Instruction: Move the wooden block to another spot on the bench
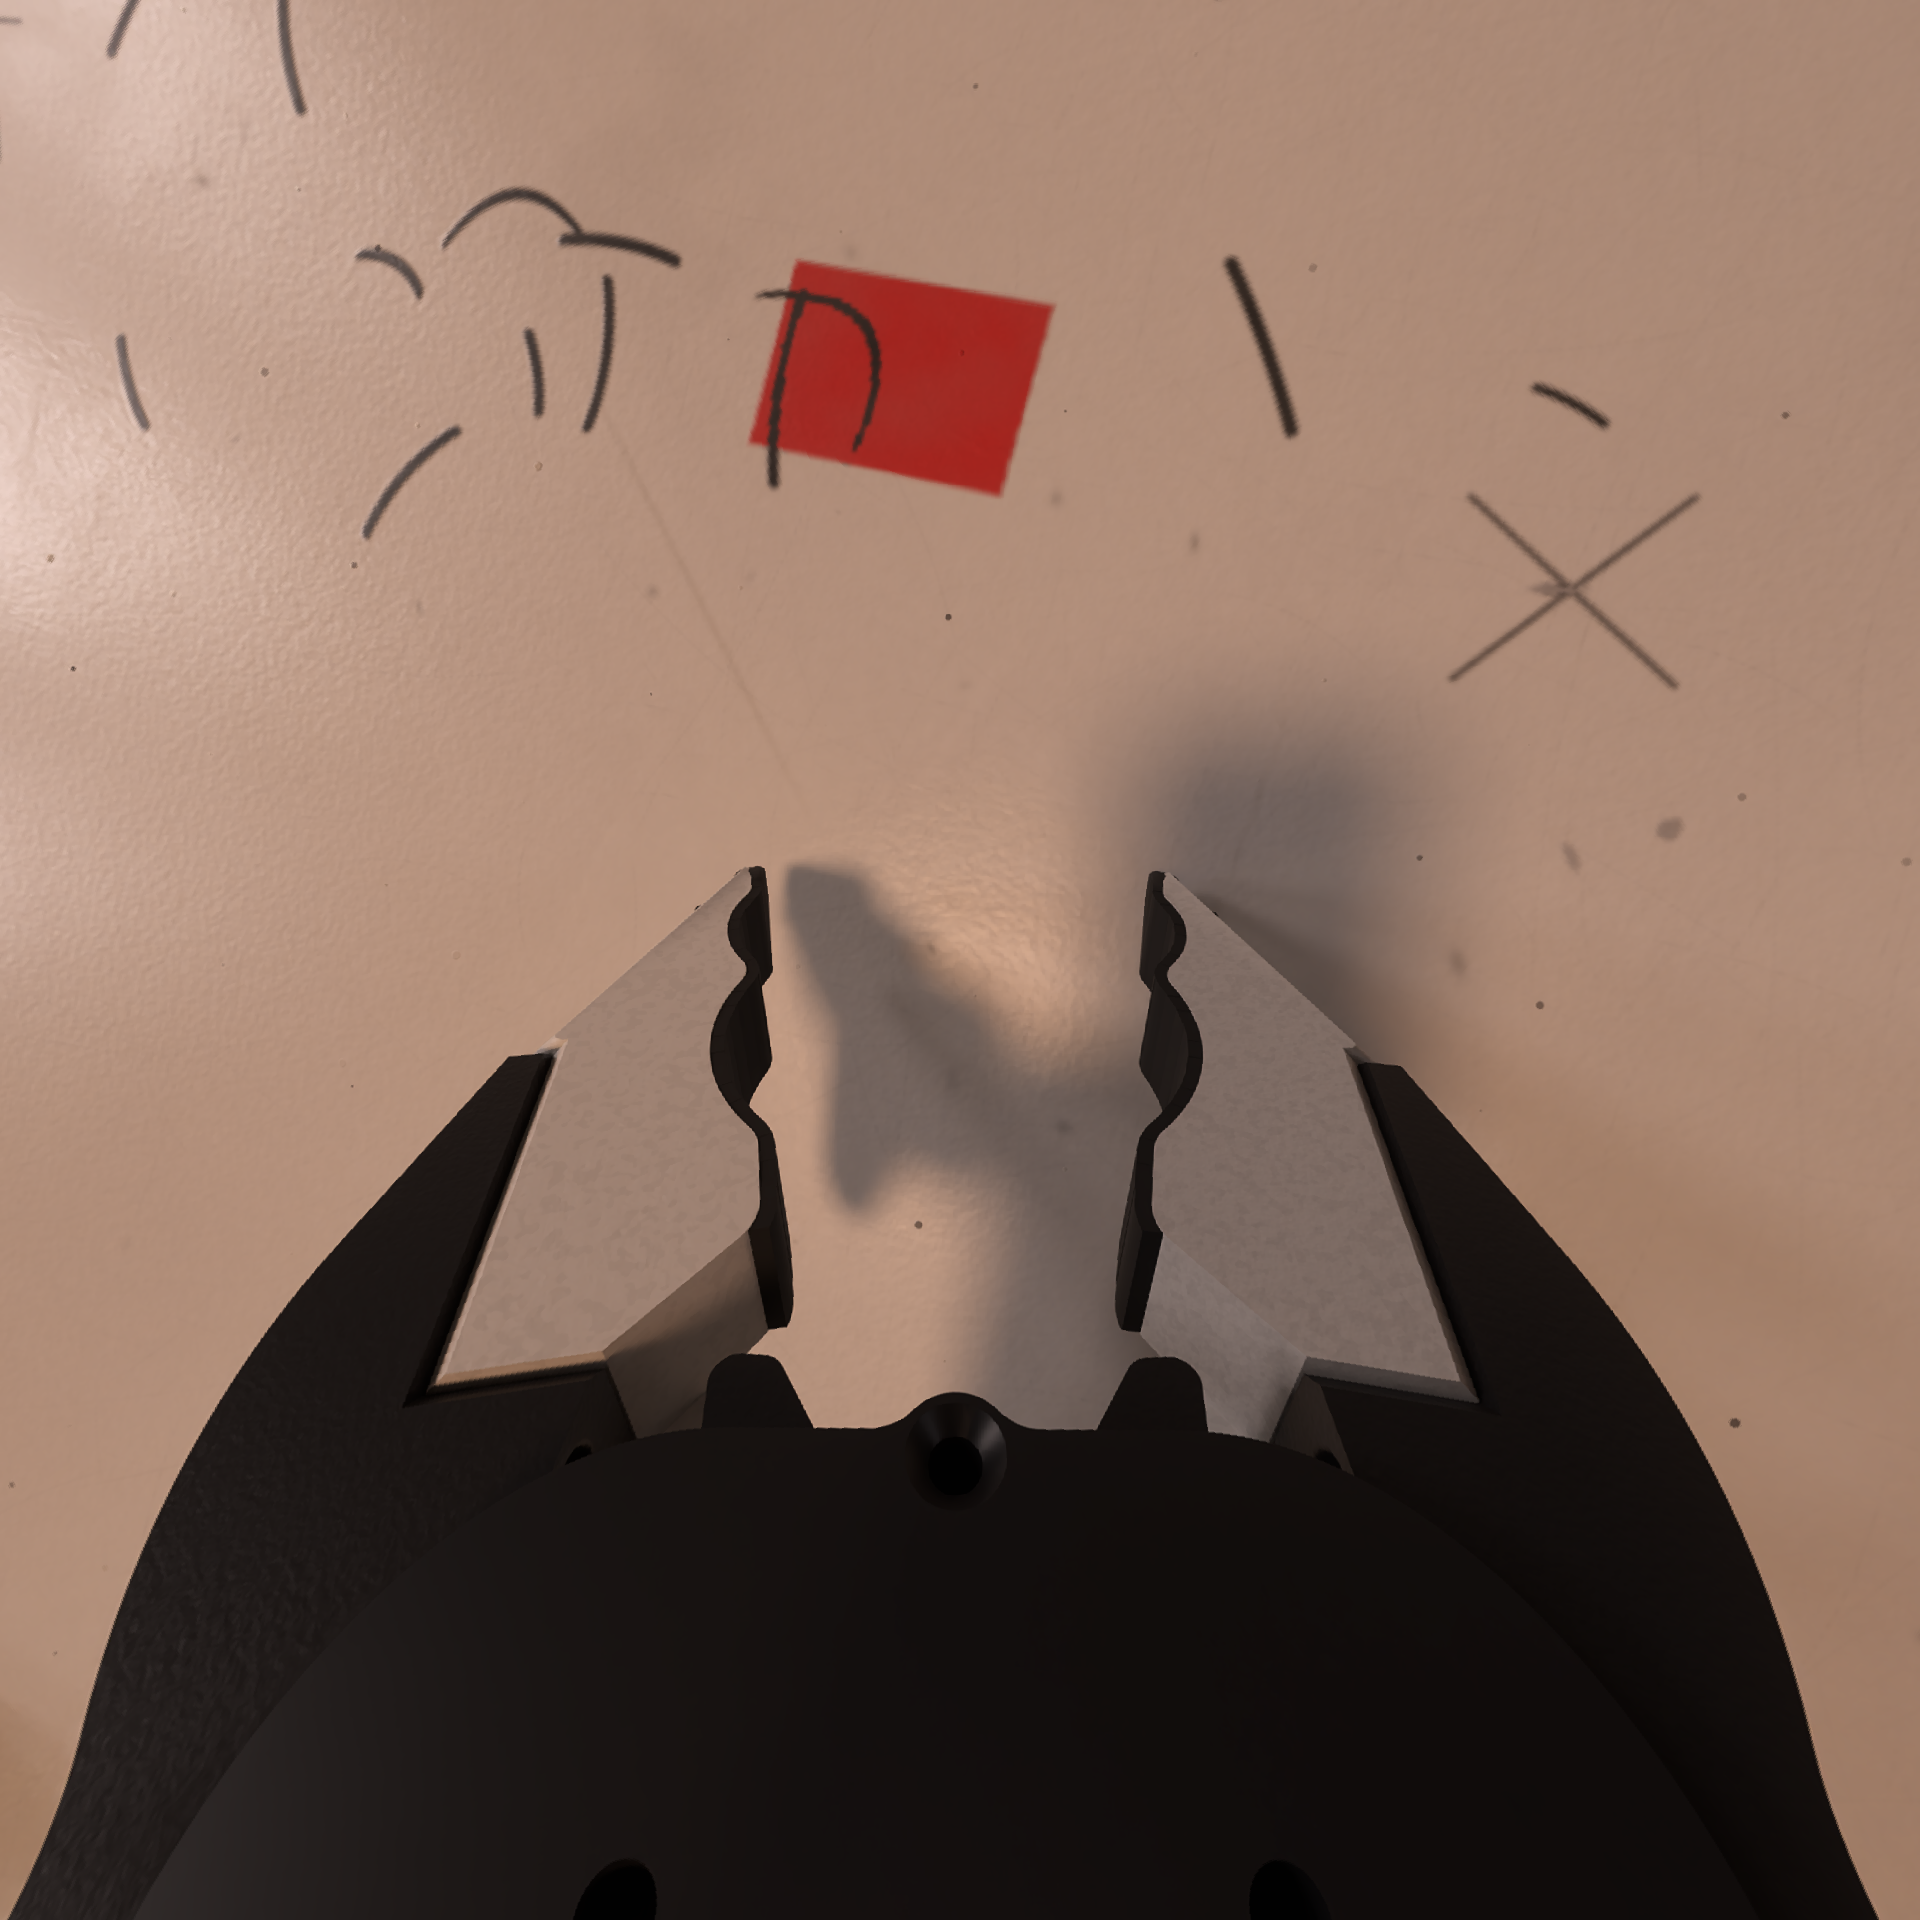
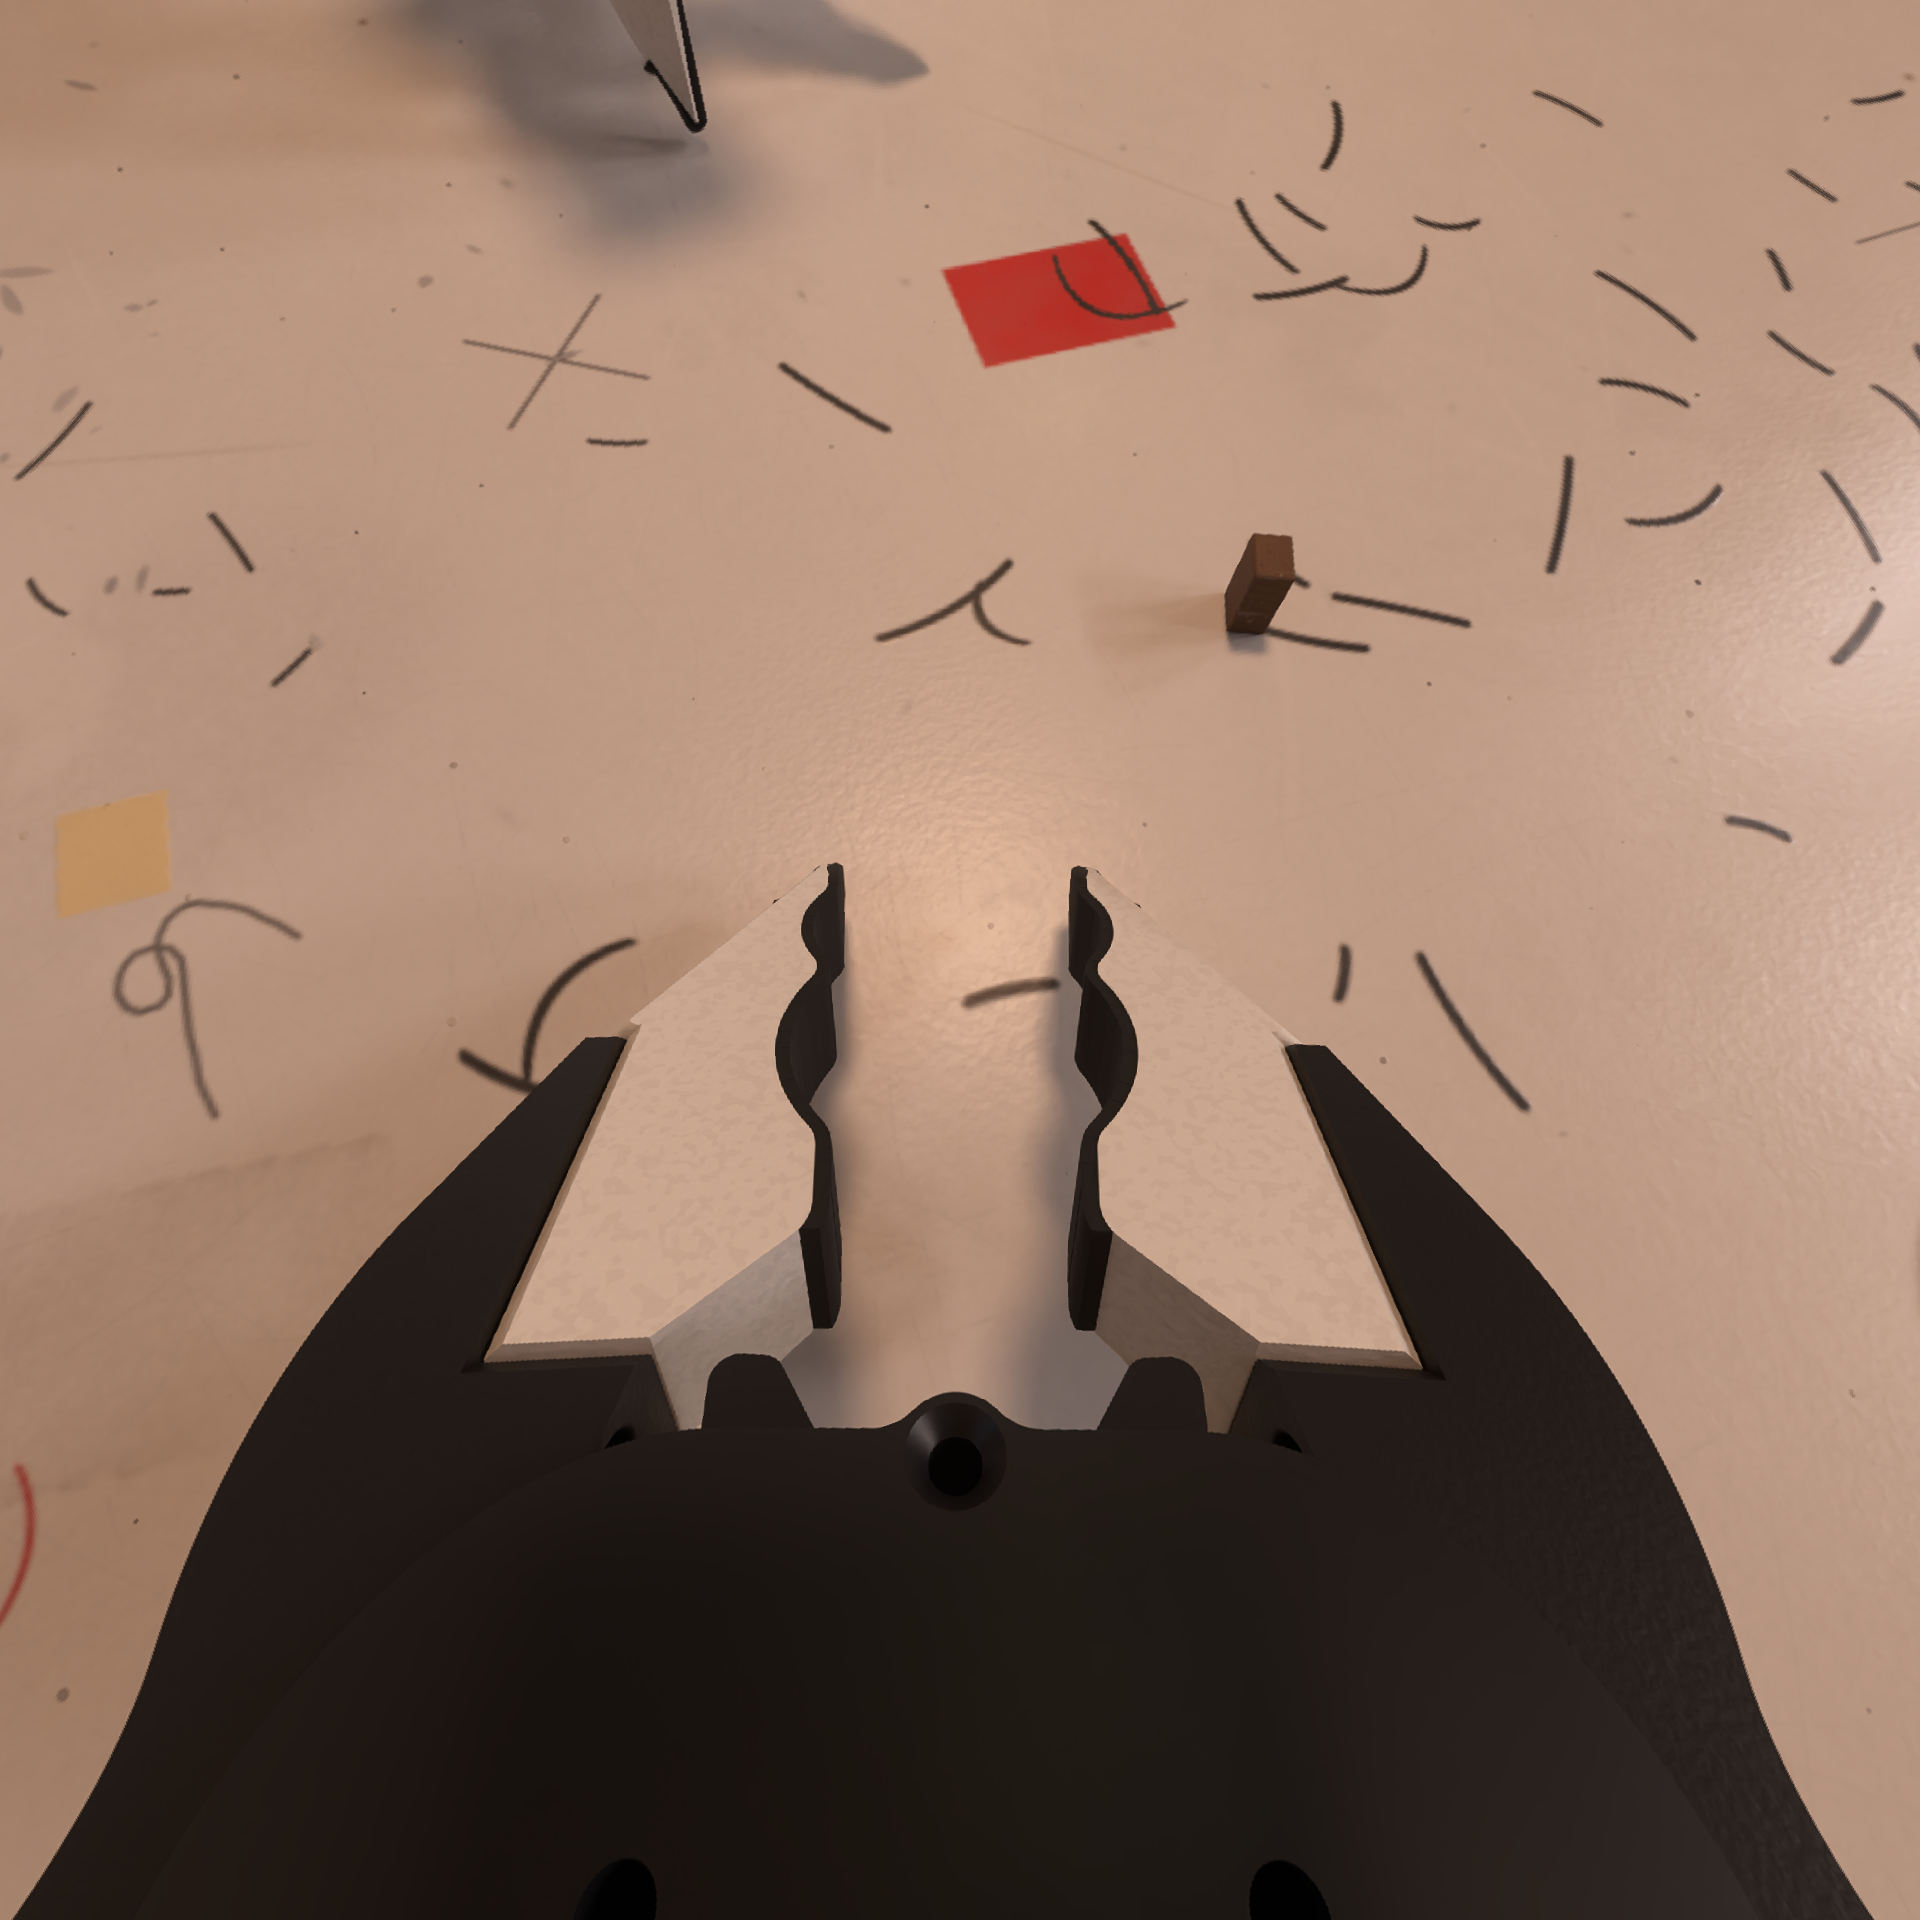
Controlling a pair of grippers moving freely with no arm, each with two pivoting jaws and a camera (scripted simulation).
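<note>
A small brown wooden block [image 2: 1259, 584] stands upright on the beige bench [image 2: 727, 707], ahead and to the right of my right gripper [image 2: 956, 878]. That gripper is open and empty, well short of the block. My left gripper [image 1: 956, 883] is open and empty above bare bench [image 1: 416, 779]; the block does not show in the left wrist view. A fingertip of the left gripper [image 2: 681, 78] shows at the top of the right wrist view, far from the block.
A flat red patch [image 1: 904, 376] [image 2: 1058, 299] lies on the bench beyond both grippers. A pale yellow patch [image 2: 112, 852] sits at the left. Black pen strokes and a thin cross [image 1: 1571, 590] [image 2: 556, 358] mark the surface.
</note>
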